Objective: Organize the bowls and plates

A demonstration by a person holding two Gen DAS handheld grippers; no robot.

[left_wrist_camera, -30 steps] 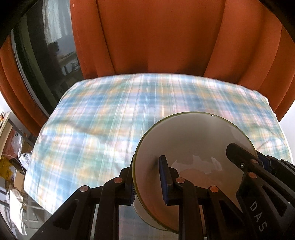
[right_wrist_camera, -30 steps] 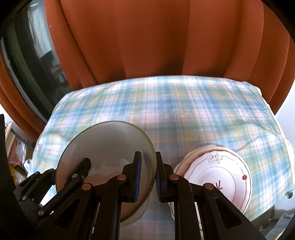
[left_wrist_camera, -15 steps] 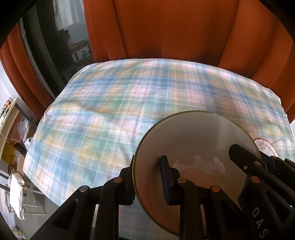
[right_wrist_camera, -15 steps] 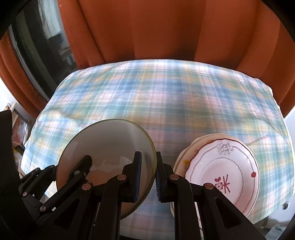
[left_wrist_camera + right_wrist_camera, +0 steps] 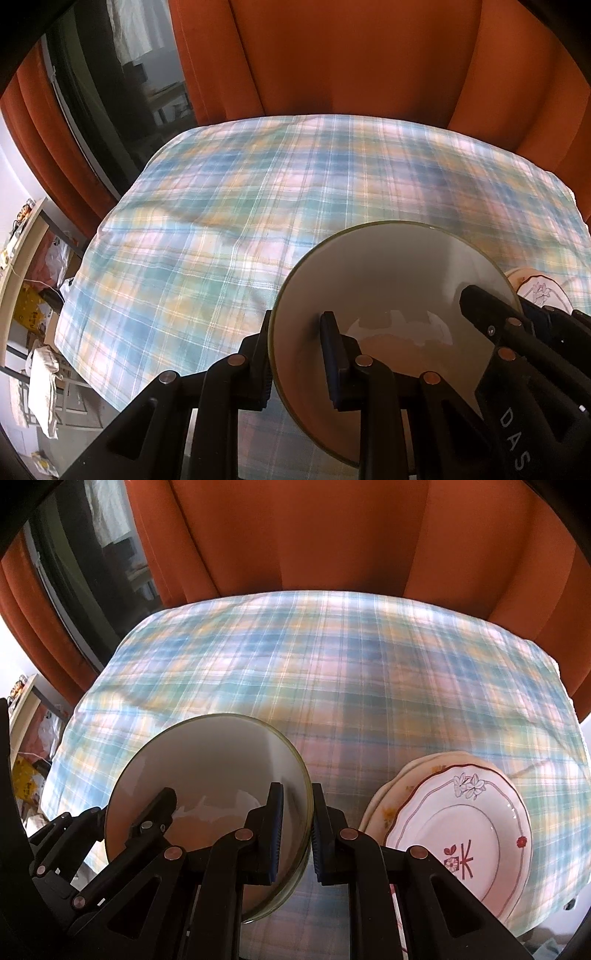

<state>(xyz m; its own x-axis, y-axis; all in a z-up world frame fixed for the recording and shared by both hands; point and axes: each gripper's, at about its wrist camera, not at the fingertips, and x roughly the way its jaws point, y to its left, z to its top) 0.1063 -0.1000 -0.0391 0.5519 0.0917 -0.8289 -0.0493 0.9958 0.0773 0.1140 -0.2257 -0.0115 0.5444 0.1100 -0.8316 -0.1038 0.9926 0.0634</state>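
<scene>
A white bowl with a thin green rim [image 5: 388, 280] hangs tilted just above the near part of the plaid tablecloth [image 5: 258, 203], carried by both grippers. My left gripper [image 5: 295, 325] is shut on the bowl's left rim, one finger inside and one outside. My right gripper [image 5: 297, 794] is shut on the same bowl [image 5: 214, 760] at its right rim. Each gripper shows in the other's view at the opposite rim. A stack of scalloped plates [image 5: 461, 823] with red and floral marks lies on the cloth [image 5: 332, 664] to the bowl's right; its edge [image 5: 535, 291] peeks from behind the bowl in the left wrist view.
Orange curtains [image 5: 351, 74] hang close behind the table's far edge. A dark window [image 5: 110, 92] is at the back left. A shelf and bags of clutter [image 5: 33, 295] stand beyond the table's left edge.
Both grippers have sunk toward the table with the bowl still clamped between them. The plate stack now shows more fully on the right.
</scene>
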